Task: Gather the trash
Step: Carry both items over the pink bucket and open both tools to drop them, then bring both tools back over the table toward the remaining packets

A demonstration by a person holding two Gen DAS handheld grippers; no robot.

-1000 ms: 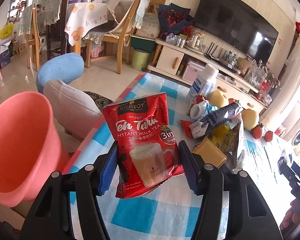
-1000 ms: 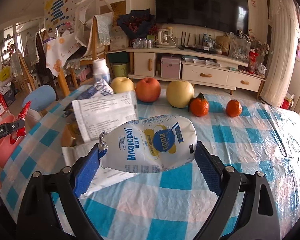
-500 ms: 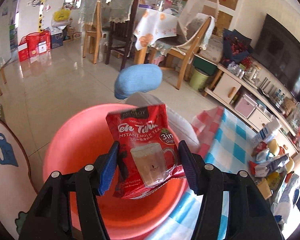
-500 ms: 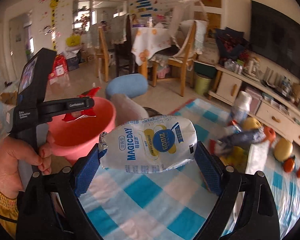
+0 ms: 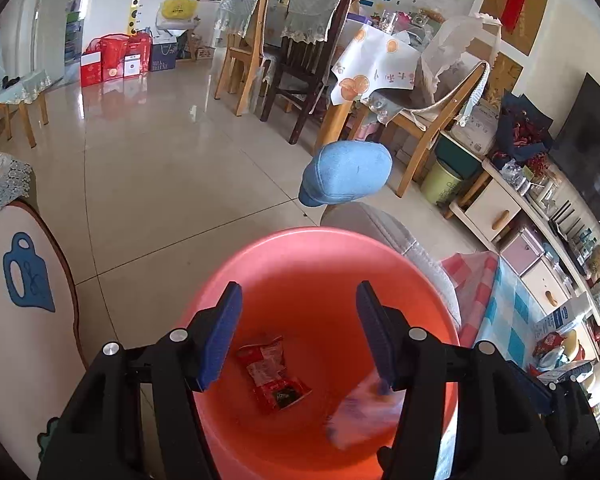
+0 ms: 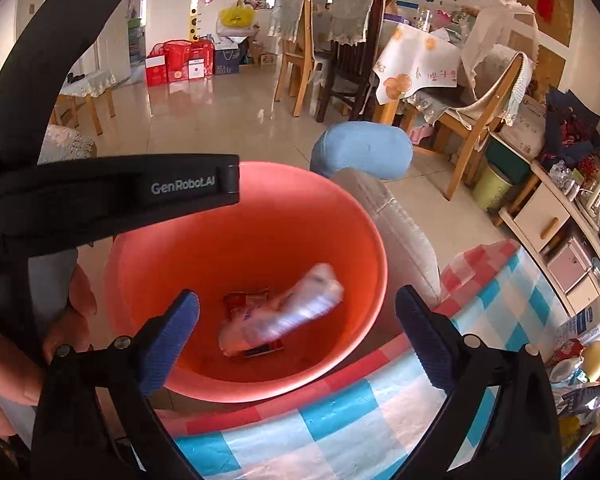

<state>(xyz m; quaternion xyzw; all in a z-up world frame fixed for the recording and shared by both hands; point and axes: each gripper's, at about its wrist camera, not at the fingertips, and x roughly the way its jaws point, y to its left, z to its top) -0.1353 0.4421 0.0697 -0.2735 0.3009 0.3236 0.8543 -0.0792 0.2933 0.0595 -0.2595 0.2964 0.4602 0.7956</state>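
The red milk-tea packet (image 5: 274,374) lies flat on the bottom of the coral-pink plastic basin (image 5: 300,248), and the white snack bag (image 6: 284,316), blurred, is inside the basin on top of it. The left hand-held gripper (image 5: 298,334) hangs over the basin with its blue pads apart and nothing between them. The right hand-held gripper (image 6: 296,336) hovers at the basin's near rim; its jaws have just been opening and stand wide, empty. A person's hand (image 6: 4,364) grips the left tool's handle. The basin sits just beside the counter (image 6: 300,440) with its blue-and-pink checked cloth; a blue cushion (image 5: 348,174) lies behind it.
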